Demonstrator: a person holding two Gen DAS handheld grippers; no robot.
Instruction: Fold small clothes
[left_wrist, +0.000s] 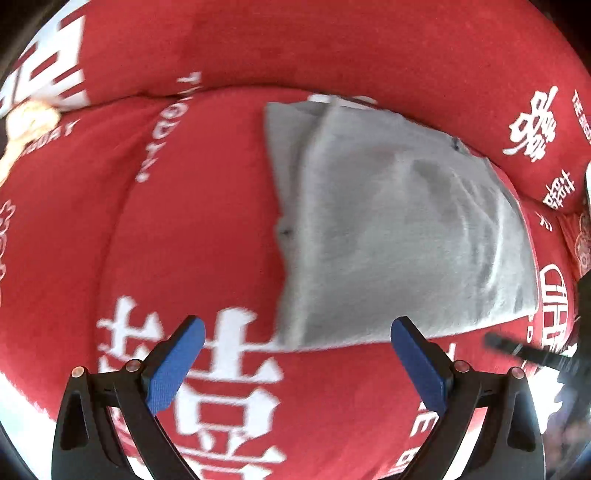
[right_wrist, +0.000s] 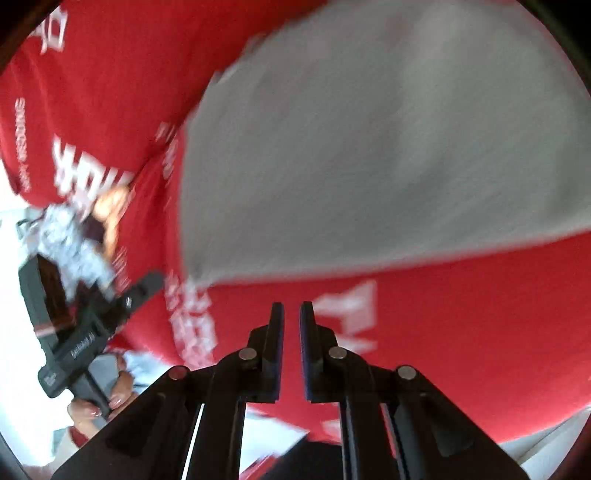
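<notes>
Garment: a grey garment (left_wrist: 388, 229) lies folded on a red cover printed with white characters (left_wrist: 199, 206), which looks like a cushioned sofa or bed; which one cannot be told.
Place in left wrist view: the cloth fills the centre and runs out toward 3 o'clock, its near hem just ahead of the fingertips.
Place in right wrist view: the grey garment (right_wrist: 388, 147) spreads from the centre to 1 o'clock, blurred.
Left gripper (left_wrist: 297, 328): jaws wide, blue pads bare, nothing between them; it hovers over the near hem.
Right gripper (right_wrist: 291, 308): jaws nearly together with a thin gap, nothing pinched; it sits short of the cloth's near edge.
Person: a hand (right_wrist: 99, 402) at 8 o'clock in the right wrist view holds the left gripper's handle.
Handling: likely light, soft knit, limp, no risk of breaking; layers may slide over each other when lifted.
Where to grip: probably a corner or hem, pinching all layers together so that the fold holds.
Risk: catching the red cover along with the cloth.
</notes>
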